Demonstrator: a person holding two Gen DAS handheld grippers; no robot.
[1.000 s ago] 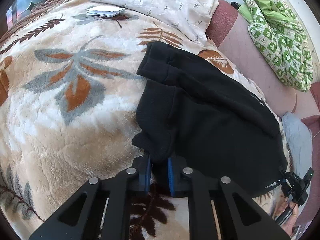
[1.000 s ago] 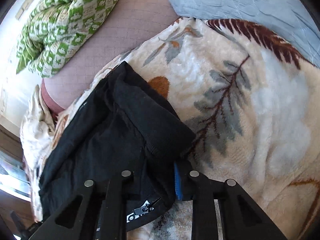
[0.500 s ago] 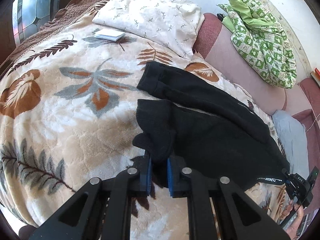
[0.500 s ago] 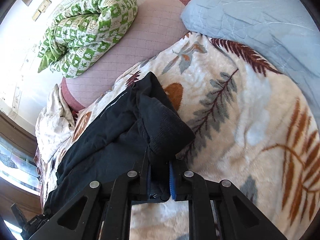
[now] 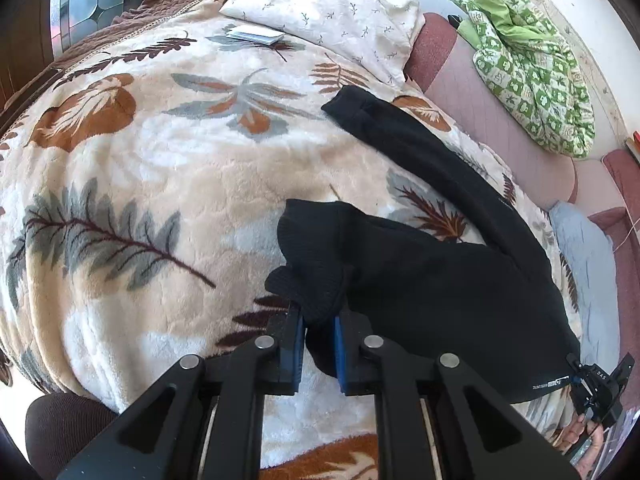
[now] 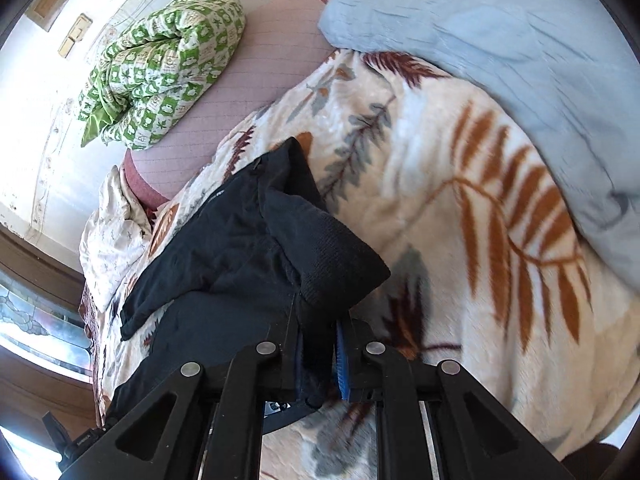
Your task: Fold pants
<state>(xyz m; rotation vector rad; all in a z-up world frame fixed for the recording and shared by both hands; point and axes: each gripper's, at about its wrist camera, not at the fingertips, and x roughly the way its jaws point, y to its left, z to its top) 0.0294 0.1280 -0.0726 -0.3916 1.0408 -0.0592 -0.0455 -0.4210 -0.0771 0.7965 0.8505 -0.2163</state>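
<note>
Status: I have both ends of the waist area pinched. My left gripper [image 5: 319,334] is clamped on a ribbed edge of the black knit pants [image 5: 420,280], low centre of the left wrist view. My right gripper [image 6: 318,356] has just been closing and now pinches another ribbed corner of the same pants, low centre of the right wrist view; fabric sits between the blue pads in both.

Where the pants are: on the bed, over the cream plush blanket with leaf print [image 5: 140,184]. The near part is lifted and bunched at the grippers. One leg lies stretched flat toward the upper centre of the left view, its cuff near the white sprigged pillow [image 5: 332,12]. The second leg hangs from my grip and is not aligned with the first; blanket shows between them.

Progress, my read: early. Grasp is done, no fold is laid down yet. Left to do: bring one leg onto the other, flatten, then fold lengthwise into a compact stack.

Clutter well clear: green-and-white patterned quilt [image 6: 160,64] at upper left of the right view, pale blue pillow [image 6: 500,52] at upper right.
</note>
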